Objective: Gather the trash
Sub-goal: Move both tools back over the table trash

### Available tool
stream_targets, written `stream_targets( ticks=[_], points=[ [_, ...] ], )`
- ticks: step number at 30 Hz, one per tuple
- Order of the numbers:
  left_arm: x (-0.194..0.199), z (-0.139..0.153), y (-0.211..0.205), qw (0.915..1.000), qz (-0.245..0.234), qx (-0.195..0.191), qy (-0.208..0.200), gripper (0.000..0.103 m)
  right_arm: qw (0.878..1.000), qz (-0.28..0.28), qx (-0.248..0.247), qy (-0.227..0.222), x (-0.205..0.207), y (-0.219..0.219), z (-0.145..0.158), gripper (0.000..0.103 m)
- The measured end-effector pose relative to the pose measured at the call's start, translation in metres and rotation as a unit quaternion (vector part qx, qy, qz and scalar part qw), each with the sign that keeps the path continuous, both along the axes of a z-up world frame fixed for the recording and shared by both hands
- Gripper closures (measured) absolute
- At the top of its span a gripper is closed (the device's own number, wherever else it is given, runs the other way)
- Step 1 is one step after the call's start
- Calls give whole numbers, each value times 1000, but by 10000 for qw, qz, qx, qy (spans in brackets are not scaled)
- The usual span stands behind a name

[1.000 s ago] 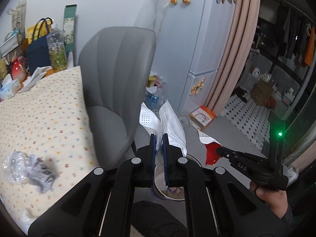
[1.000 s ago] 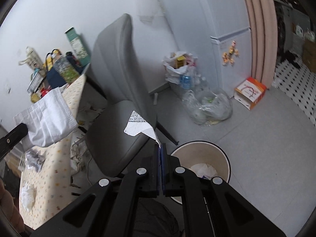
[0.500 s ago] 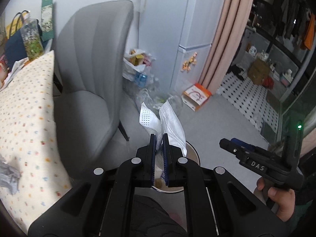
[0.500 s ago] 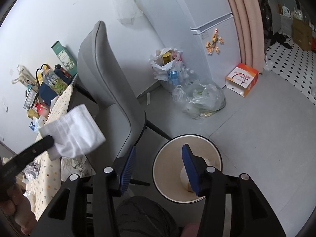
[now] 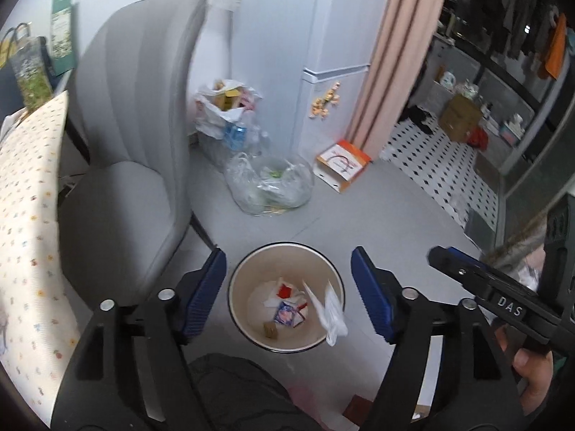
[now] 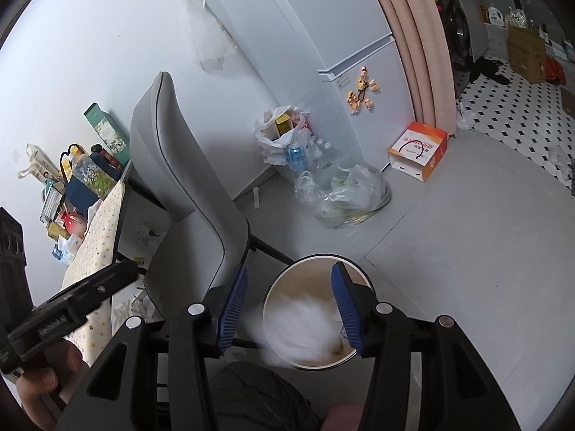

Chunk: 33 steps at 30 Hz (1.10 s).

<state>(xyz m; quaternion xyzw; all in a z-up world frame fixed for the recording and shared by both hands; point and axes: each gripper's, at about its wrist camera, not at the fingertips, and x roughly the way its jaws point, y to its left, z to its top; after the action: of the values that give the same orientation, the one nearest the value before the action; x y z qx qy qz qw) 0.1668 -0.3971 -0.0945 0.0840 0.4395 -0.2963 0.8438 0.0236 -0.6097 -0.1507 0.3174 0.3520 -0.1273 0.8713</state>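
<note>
A round cream waste bin (image 5: 237, 280) stands on the grey floor right below both grippers; it also shows in the right wrist view (image 6: 316, 264). My left gripper (image 5: 288, 292) is open and empty above the bin. A white mask (image 5: 332, 310) falls at the bin's right rim; it appears as a white blur (image 6: 300, 327) in the right wrist view. Several wrappers (image 5: 287, 305) lie on the bin's bottom. My right gripper (image 6: 289, 305) is open and empty over the bin; its body shows at the right of the left wrist view.
A grey chair (image 5: 129, 151) stands left of the bin, beside a table with a dotted cloth (image 5: 25, 208). Clear and white plastic bags of rubbish (image 5: 267, 183) and an orange-white box (image 5: 343, 167) lie by the fridge (image 6: 359, 54). A pink curtain (image 5: 399, 43) hangs behind.
My left gripper has opened and dropped the white mask and paper, which now fall into the bin. My right gripper opened earlier and let go of its wrapper. Both have moved over the bin.
</note>
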Motion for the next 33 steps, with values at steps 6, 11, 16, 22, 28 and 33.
stream_targets(
  ticks=[6, 11, 16, 22, 28, 33],
  points=[
    [1, 23, 40, 9984, 489, -171, -218, 11, 9999, 129, -52, -70, 2, 13, 8, 42],
    [-5, 39, 73, 9959, 766, -349, -317, 8, 9993, 255, -195, -167, 4, 28, 24, 38],
    [-14, 53, 117, 9917, 1082, -493, -481, 6, 9980, 441, -332, -294, 10, 49, 45, 28],
    [-19, 66, 175, 9827, 1627, -615, -632, 6, 9930, 965, -483, -485, 33, 99, 65, 12],
    [-26, 74, 236, 9713, 2143, -673, -786, 6, 9863, 1456, -503, -590, 53, 150, 79, 8],
    [-32, 74, 289, 9591, 2601, -739, -842, 6, 9770, 1958, -552, -635, 69, 199, 90, 8]
  ],
)
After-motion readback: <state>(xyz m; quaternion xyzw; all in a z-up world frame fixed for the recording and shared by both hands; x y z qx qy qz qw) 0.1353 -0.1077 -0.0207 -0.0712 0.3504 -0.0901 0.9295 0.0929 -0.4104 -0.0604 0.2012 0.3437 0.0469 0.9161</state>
